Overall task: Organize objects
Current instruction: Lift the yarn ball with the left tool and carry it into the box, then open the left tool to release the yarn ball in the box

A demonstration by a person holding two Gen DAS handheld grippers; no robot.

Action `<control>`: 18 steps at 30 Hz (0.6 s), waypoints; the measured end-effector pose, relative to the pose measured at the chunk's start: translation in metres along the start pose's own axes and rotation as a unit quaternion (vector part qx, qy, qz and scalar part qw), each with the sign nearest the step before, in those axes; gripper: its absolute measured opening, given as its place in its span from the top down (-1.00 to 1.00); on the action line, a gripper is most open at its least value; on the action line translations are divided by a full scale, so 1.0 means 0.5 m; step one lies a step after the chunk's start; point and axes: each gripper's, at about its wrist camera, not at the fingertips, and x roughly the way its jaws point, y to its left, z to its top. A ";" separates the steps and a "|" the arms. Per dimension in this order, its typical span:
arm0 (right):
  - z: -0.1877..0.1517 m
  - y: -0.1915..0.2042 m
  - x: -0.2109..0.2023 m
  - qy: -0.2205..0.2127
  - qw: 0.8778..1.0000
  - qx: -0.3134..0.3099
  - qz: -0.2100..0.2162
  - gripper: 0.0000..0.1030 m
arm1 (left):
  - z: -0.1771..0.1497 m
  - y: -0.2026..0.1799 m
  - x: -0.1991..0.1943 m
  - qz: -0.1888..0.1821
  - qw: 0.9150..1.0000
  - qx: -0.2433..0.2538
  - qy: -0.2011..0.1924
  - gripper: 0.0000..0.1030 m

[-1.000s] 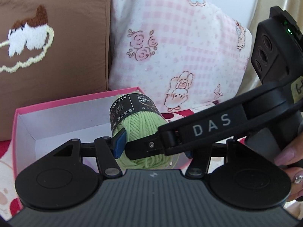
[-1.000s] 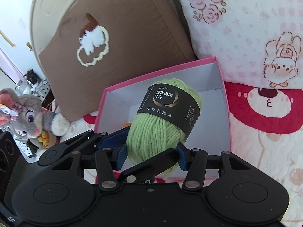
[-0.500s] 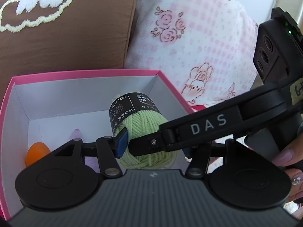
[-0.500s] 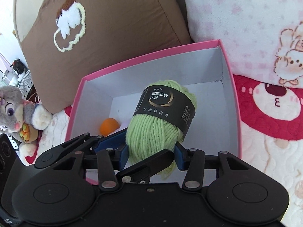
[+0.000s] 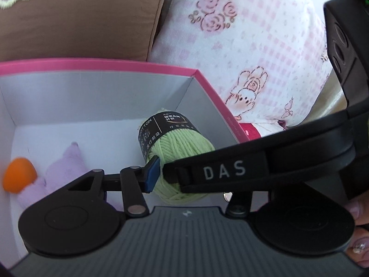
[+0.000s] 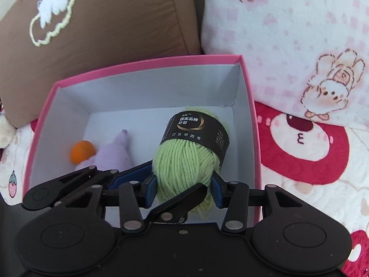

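Item: green yarn skein [image 6: 191, 161], black paper band. Loc.: inside pink box [image 6: 147, 63], right-centre of frame in right wrist view, low over the white floor; contact w/ floor cannot be told. Held at near end by both grippers: right gripper [image 6: 184, 190] pads clamped on its sides, jaws closing; left gripper [image 5: 184, 173] also closing, one blue pad pressed on yarn, other pad hidden. Double hold judged to steady the soft skein for set-down. Also in box, left: orange ball [image 6: 83, 151], lilac plush [image 6: 115, 155]. Box backed by brown cushion [image 6: 103, 23] & pink pillow [image 6: 288, 34].

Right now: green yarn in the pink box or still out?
In. The green yarn sits low within the pink box walls, both grippers clamped on it; floor contact unclear.
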 end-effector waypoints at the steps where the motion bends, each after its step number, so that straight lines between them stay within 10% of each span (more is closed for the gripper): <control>1: 0.000 -0.001 0.002 0.000 1.000 -0.003 -0.005 0.02 | 0.001 0.002 0.000 -0.003 1.000 -0.004 0.005 0.04; 15: -0.003 -0.044 -0.029 -0.028 0.997 0.060 0.030 -0.07 | 0.008 0.045 0.001 -0.029 0.996 -0.077 0.031 0.17; 18: -0.009 -0.053 -0.039 -0.027 0.997 0.054 0.039 0.28 | 0.002 0.050 0.013 -0.019 0.993 -0.112 0.045 0.35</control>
